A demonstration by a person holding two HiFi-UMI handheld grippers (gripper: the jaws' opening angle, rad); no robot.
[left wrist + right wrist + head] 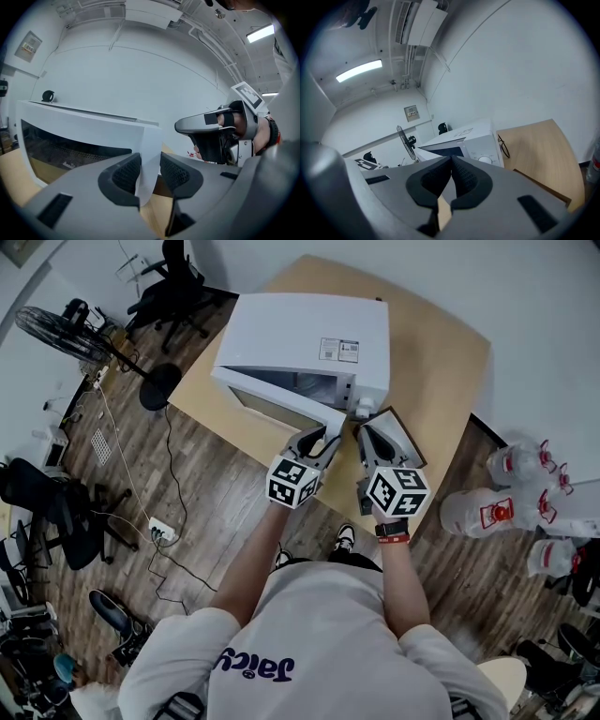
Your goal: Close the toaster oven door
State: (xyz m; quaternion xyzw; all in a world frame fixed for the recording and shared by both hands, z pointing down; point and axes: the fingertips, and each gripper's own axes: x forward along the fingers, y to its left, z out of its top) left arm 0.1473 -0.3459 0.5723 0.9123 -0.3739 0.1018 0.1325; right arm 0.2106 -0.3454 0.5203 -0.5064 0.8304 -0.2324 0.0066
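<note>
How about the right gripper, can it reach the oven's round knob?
Probably yes. The right gripper, shut and empty, points at the toaster oven; its knob sits just beyond the tips, with nothing seen between them.

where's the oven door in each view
Head view: oven door, upper centre, corner gripped by the left tool.
Left gripper view: oven door, left half, corner between the pads.
Right gripper view: oven door, small, lower centre-left.
Shared landmark: wooden table.

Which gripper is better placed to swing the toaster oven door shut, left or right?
Left. The left gripper grips the open door at its corner and could likely push it closed. The right gripper is shut on nothing.
</note>
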